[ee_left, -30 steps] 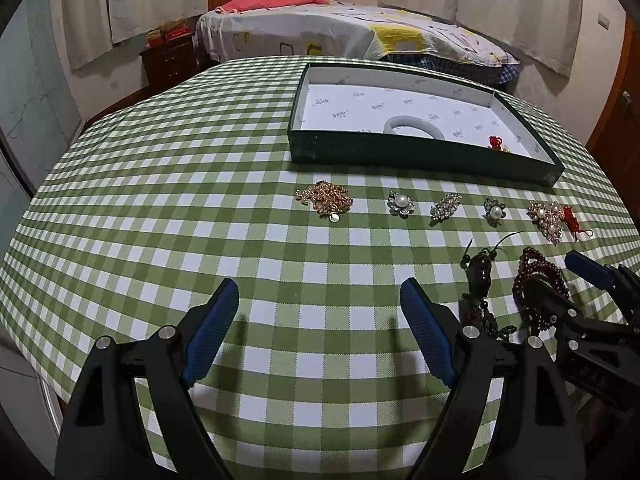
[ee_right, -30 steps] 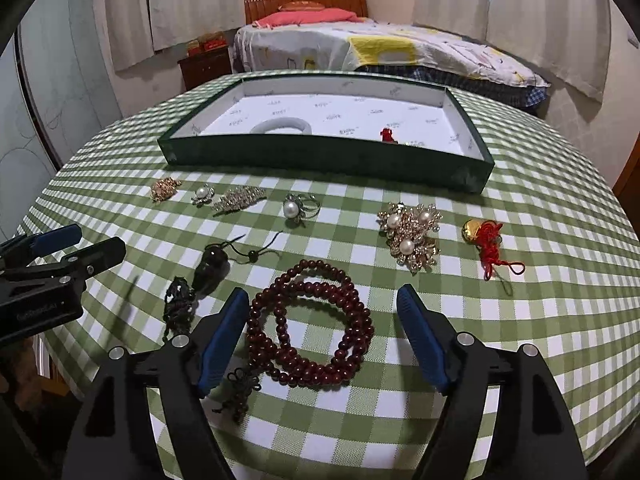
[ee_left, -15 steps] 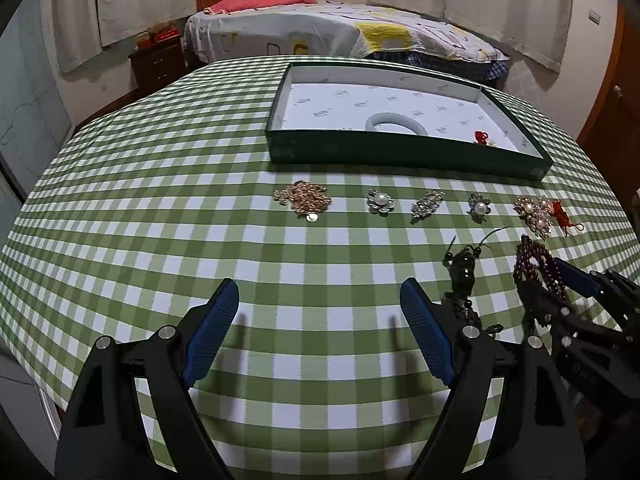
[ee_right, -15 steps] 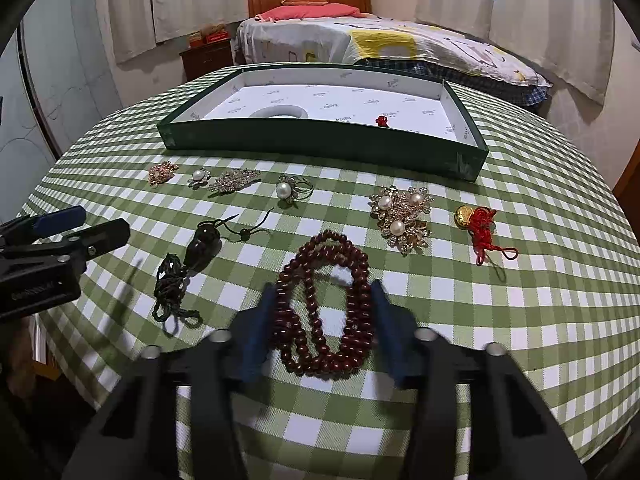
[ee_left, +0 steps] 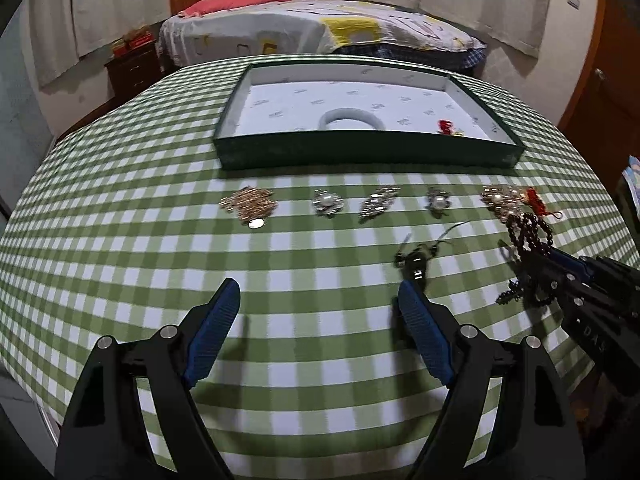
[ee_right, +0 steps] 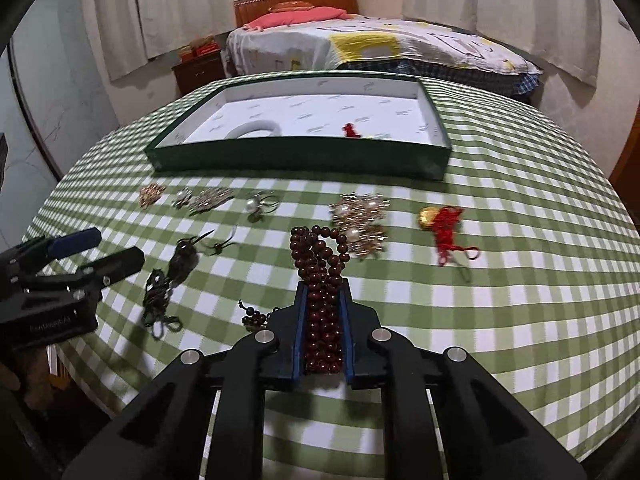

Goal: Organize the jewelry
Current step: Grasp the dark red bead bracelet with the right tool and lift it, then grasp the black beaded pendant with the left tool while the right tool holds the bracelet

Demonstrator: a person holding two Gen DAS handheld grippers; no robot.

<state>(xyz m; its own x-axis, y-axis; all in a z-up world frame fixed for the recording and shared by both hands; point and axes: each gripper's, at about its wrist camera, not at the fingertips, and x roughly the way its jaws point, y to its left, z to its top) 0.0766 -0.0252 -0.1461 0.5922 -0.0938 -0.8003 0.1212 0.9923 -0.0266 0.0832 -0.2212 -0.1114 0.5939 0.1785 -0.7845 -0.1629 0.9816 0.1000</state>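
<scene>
Two grippers work over the green-checked tablecloth [ee_left: 120, 200], and only one carries anything. Furthest left, the left gripper [ee_left: 320, 332] hovers over bare cloth with its blue pads spread wide and nothing between them. Ahead of it a row of loose pieces runs across the table: a gold chain cluster [ee_left: 250, 205], a pearl brooch [ee_left: 328, 204], a silver leaf brooch [ee_left: 378, 202], a pearl ring [ee_left: 438, 202], and nearer, a dark corded pendant [ee_right: 182, 262]. Right of these, the right gripper [ee_right: 323, 308] is clamped on the dark red bead bracelet [ee_right: 320, 264]; the strand is bunched into a narrow bundle whose long axis runs straight out along the fingers, its free loop drooping forward beside the gold pearl brooch [ee_right: 360, 220]. Further right lies a gold bell on a red tassel [ee_right: 444, 224].

The green tray [ee_right: 300, 158] sits directly ahead of the right gripper, across the row of loose pieces, its long side facing the tool; a white bangle [ee_right: 254, 130] and a small red charm [ee_right: 351, 131] already lie inside. The right hand, being the loaded one, likely has to lift the beads over the near wall and forward, keeping the hanging loop above the brooch so it does not snag.
</scene>
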